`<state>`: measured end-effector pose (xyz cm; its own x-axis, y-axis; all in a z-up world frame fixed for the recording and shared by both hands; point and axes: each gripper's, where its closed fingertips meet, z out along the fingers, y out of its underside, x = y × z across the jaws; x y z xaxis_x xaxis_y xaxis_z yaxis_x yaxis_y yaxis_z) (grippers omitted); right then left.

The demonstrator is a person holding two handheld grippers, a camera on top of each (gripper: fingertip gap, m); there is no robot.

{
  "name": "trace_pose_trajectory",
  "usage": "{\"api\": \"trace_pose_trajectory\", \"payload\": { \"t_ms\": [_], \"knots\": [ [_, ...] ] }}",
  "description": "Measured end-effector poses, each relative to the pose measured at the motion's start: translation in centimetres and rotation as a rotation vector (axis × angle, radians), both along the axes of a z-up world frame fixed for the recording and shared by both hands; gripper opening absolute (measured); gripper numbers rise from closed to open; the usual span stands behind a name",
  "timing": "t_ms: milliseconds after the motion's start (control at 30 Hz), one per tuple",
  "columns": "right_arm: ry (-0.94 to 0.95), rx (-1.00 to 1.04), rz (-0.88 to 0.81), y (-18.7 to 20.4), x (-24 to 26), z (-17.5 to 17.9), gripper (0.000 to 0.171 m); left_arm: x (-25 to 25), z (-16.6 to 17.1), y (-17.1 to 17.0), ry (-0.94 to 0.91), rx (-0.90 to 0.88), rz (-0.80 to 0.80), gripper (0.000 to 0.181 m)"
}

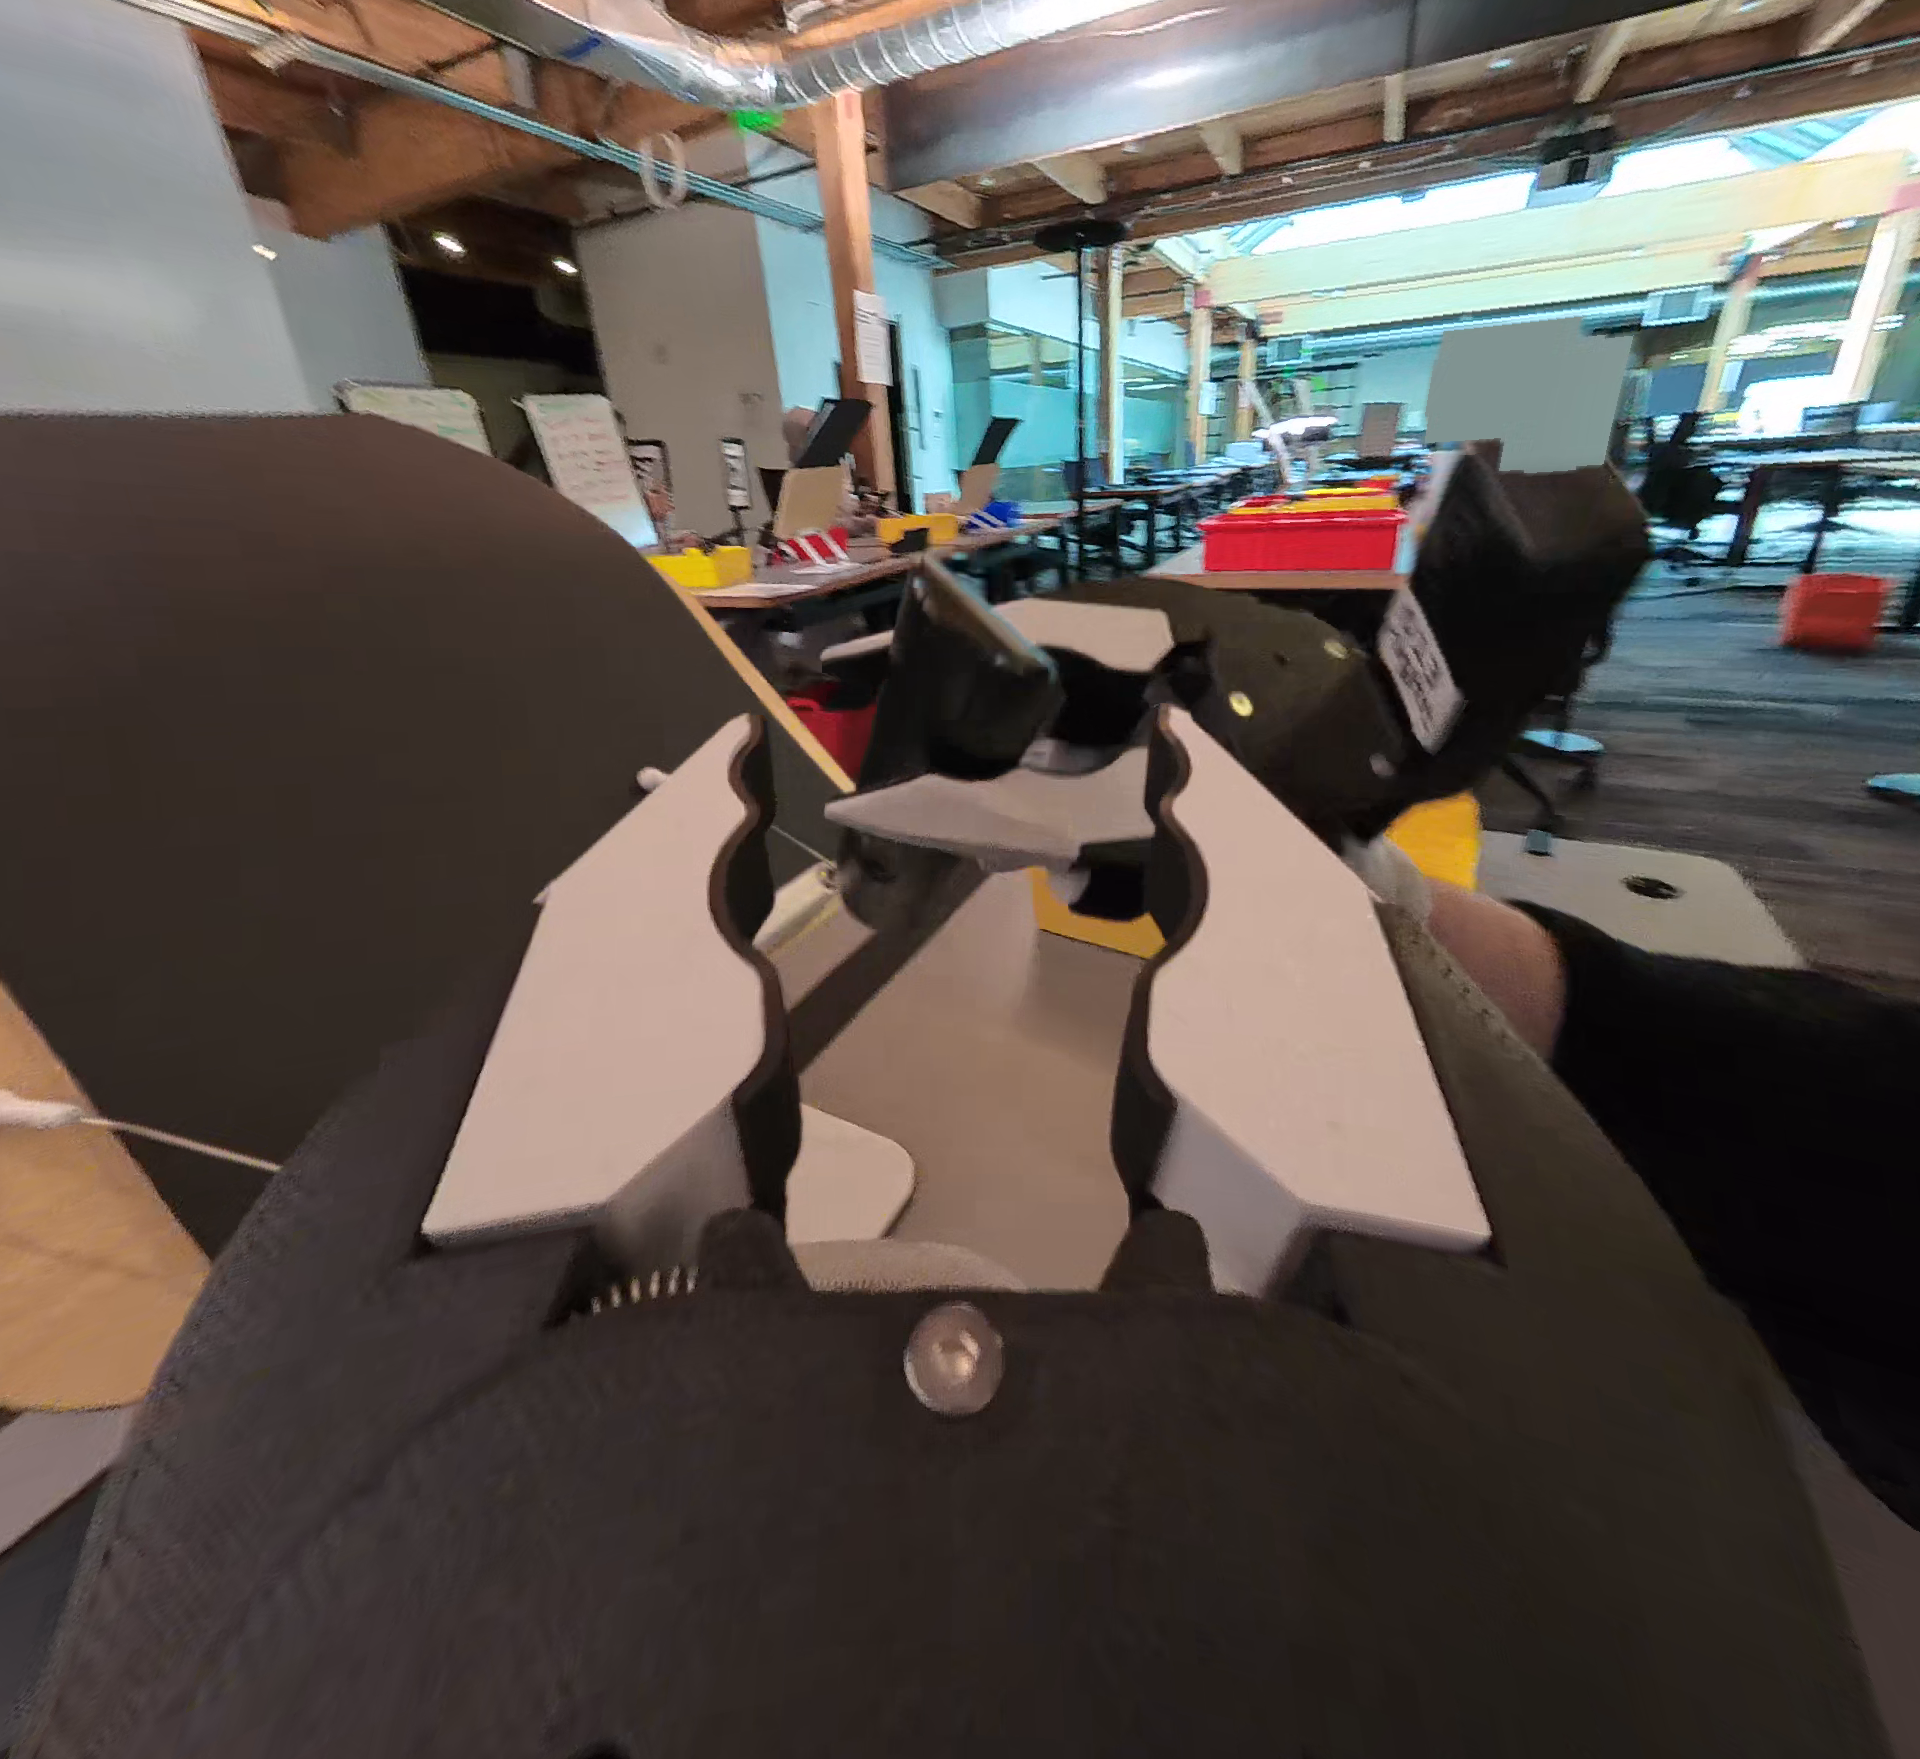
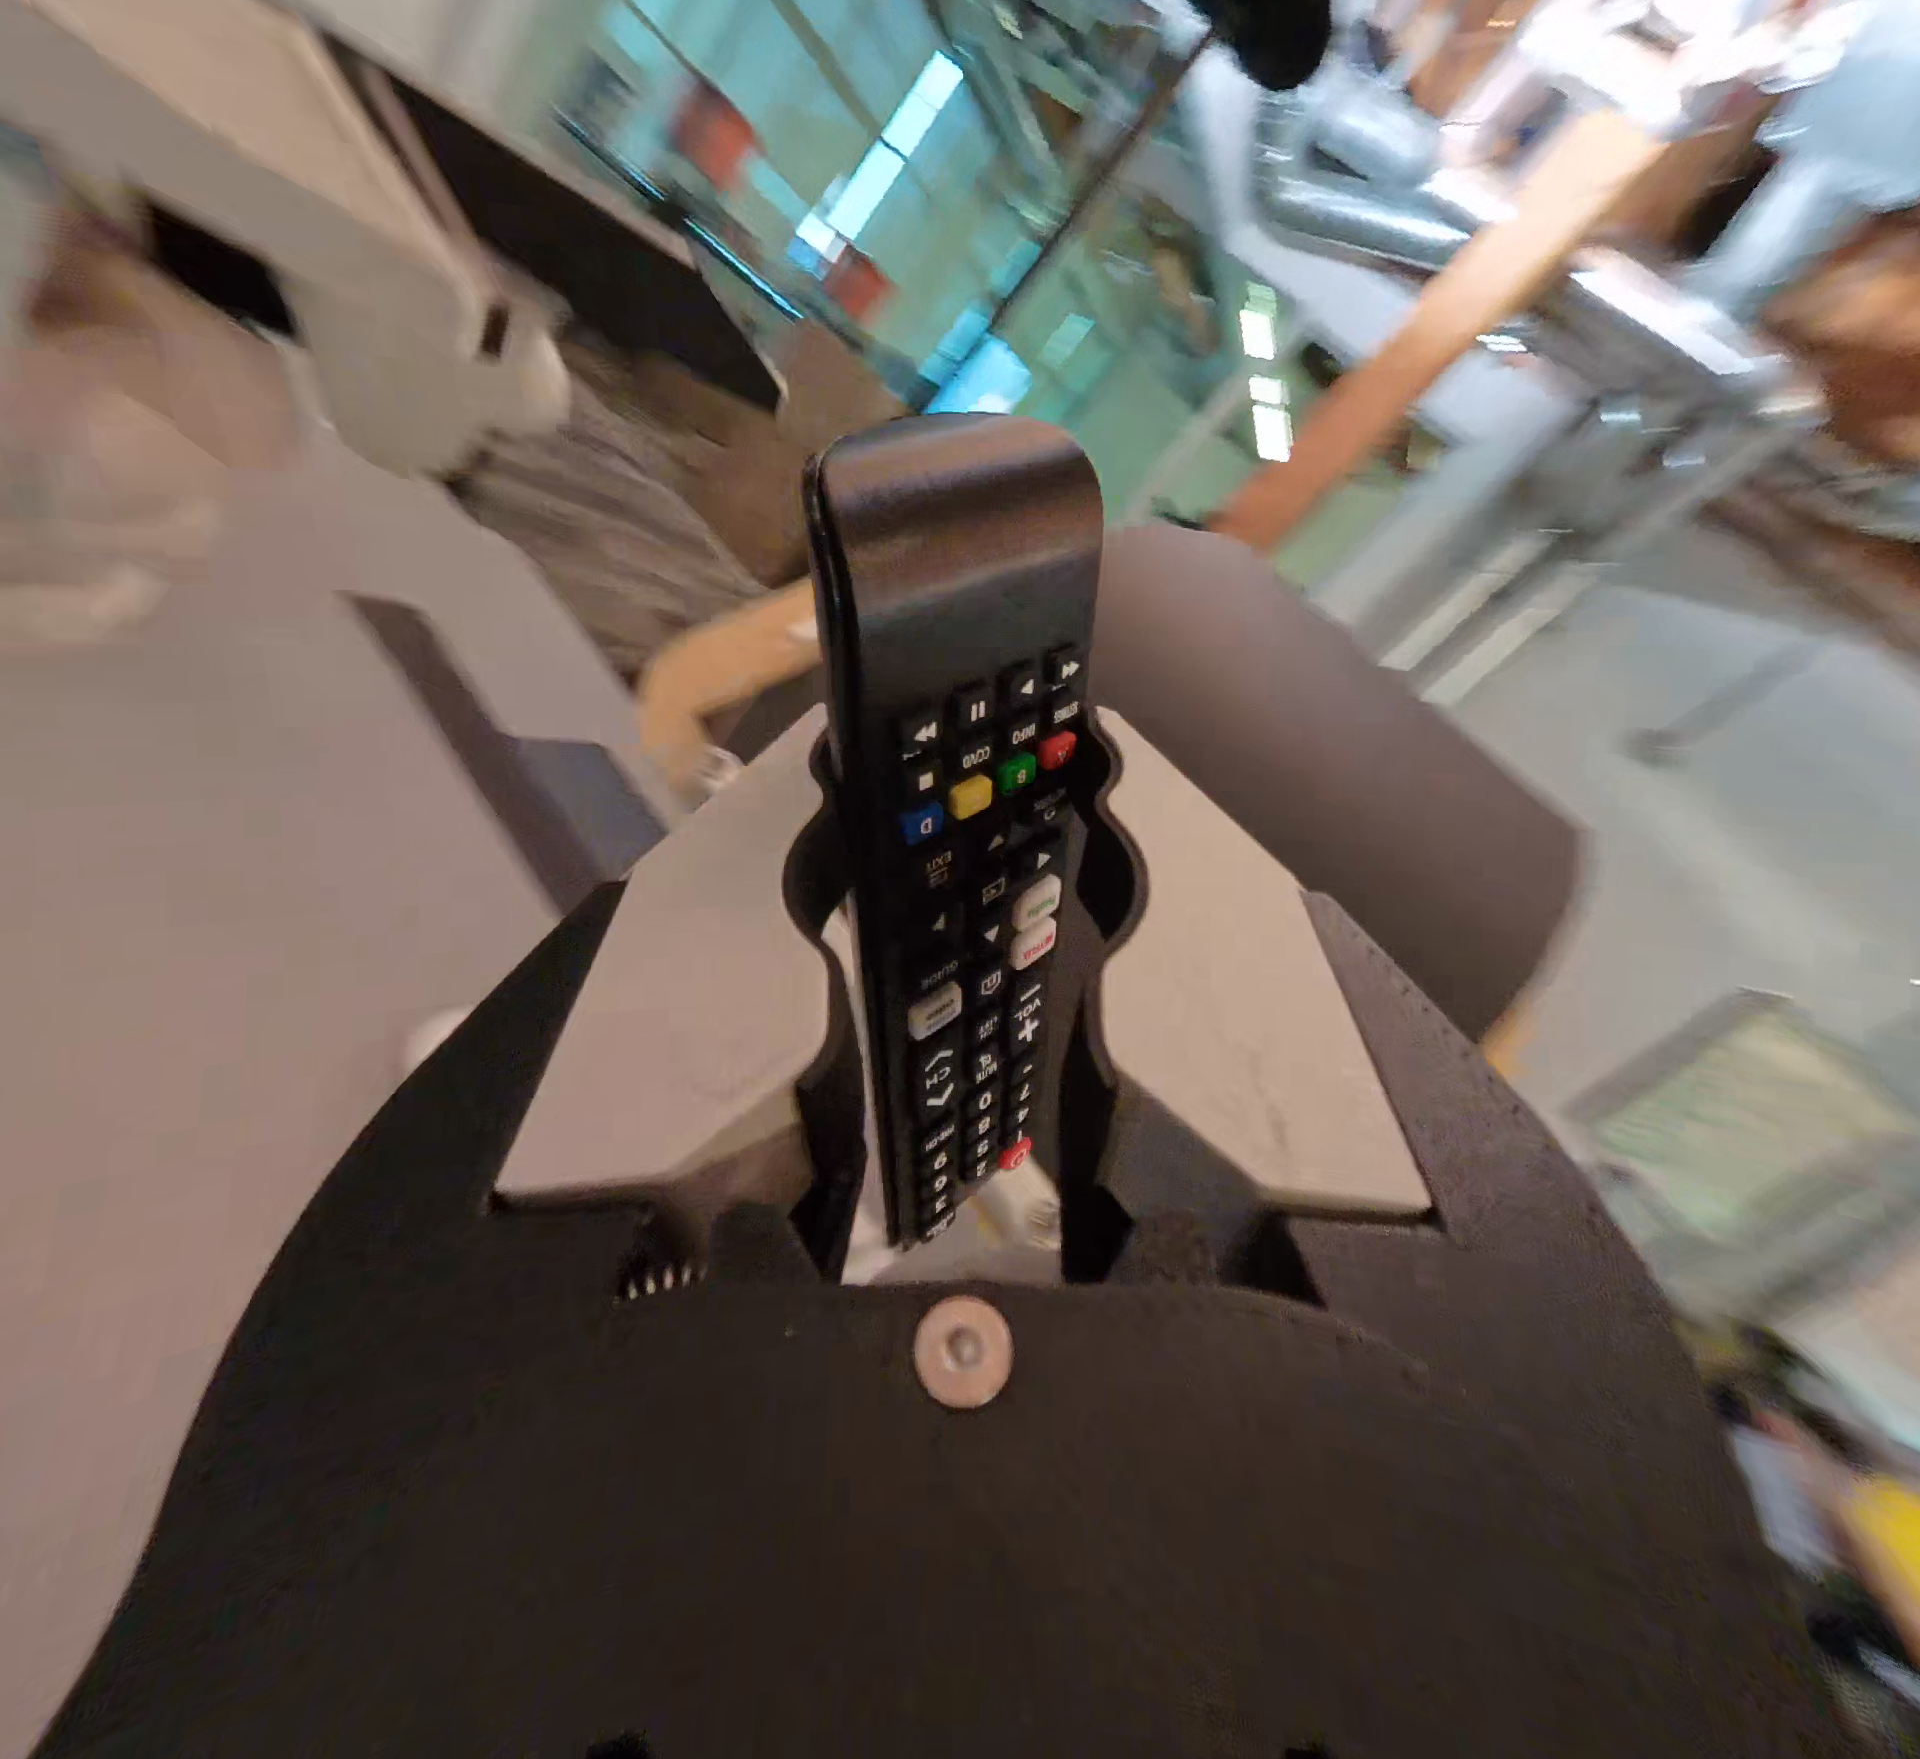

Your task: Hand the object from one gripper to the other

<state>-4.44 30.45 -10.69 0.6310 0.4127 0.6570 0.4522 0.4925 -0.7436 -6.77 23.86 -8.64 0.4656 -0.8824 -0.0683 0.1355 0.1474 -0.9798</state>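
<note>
The right gripper (image 2: pixel 961 774) clamps a black TV remote (image 2: pixel 971 836); the left gripper (image 1: pixel 961 774) gapes empty, the remote at its twelve o'clock; releasing before it closes risks a drop.

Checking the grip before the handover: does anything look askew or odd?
Nothing stands out. The remote sits lengthwise in the right claw, pinched between its fingers, far end sticking out past the tips. The left claw is open and empty, facing it.

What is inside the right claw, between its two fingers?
A black remote control, buttons visible, stands gripped in the right claw. Its lowest end is covered by the claw's base.
</note>
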Motion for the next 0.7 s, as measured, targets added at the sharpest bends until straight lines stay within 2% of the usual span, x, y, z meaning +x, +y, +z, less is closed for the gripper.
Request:
{"api": "trace_pose_trajectory", "payload": {
  "t_ms": [67, 167, 267, 400, 500, 700],
  "knots": [
    [-0.05, 0.109, -0.154, 0.6, 0.4, 0.2, 0.04, 0.6, 0.2, 0.3, 0.003, 0.016, 0.056, 0.07],
    [-0.043, 0.193, -0.254, 0.4, 0.1, 0.5, 0.04, 1.3, 0.1, 1.5, -0.003, 0.012, 0.175, 0.069],
    [-0.013, 0.214, -0.263, -0.1, -0.7, 0.6, 0.04, 1.8, -0.4, 2.7, -0.056, -0.04, 0.241, 0.067],
    [0.022, 0.199, -0.253, -0.5, -1.4, 0.4, 0.039, 1.3, -0.5, 3.4, -0.146, -0.053, 0.314, 0.052],
    [0.035, 0.188, -0.244, -0.8, -1.9, 0.2, 0.039, 1.6, 0.1, 2.6, -0.167, -0.02, 0.29, 0.024],
    [0.034, 0.197, -0.246, -1.0, -2.1, 0.3, 0.039, 1.5, 0.2, 2.3, -0.181, -0.022, 0.288, 0.022]
  ]
}}
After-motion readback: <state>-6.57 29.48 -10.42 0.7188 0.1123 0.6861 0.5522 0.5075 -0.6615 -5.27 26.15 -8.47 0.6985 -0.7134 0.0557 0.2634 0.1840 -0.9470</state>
